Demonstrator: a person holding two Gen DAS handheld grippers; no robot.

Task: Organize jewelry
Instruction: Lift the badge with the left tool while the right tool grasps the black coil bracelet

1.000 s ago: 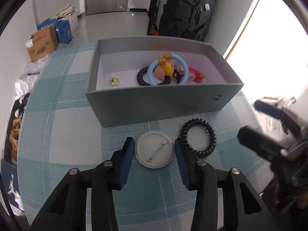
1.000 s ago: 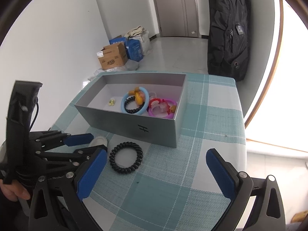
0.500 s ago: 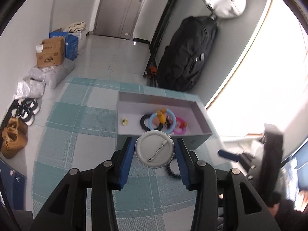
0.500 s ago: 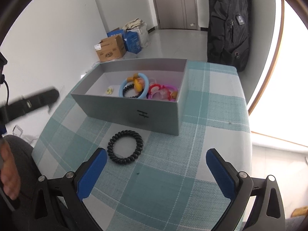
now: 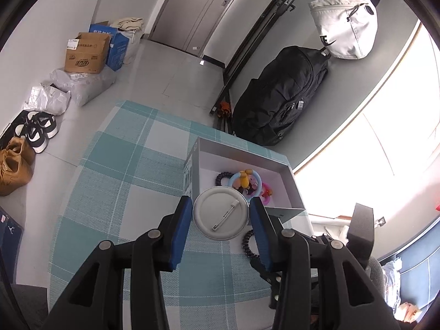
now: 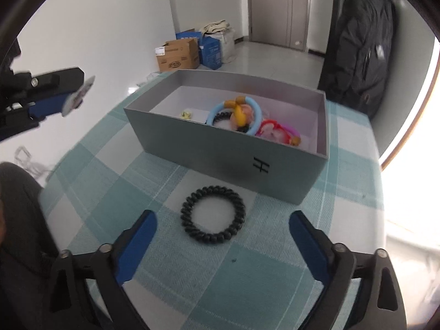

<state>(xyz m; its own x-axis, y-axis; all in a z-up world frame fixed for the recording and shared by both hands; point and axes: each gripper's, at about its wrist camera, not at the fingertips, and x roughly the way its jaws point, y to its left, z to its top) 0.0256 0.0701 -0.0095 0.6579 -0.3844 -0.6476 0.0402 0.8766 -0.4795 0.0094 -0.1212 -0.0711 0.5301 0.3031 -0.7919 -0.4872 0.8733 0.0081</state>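
Note:
My left gripper [image 5: 220, 214] is shut on a round white pin badge [image 5: 221, 213], its back with the pin facing me, held high above the table. In the right wrist view the left gripper [image 6: 68, 101] shows at the left, up in the air with the badge [image 6: 78, 97]. The grey box [image 6: 228, 148] holds a blue ring, bracelets and small trinkets [image 6: 242, 118]. A black spiral hair tie [image 6: 212, 214] lies on the checked cloth in front of the box. My right gripper [image 6: 221, 236] is open and empty, low, just before the hair tie.
The table wears a teal and white checked cloth [image 6: 137, 181]. The box [image 5: 286, 181] sits near its far right edge. A black backpack [image 5: 283, 99], cardboard boxes [image 5: 85, 52] and shoes [image 5: 35, 129] are on the floor around it.
My left gripper closed on the badge and lifted it well above the table, swinging left. My right gripper moved forward and down toward the hair tie.

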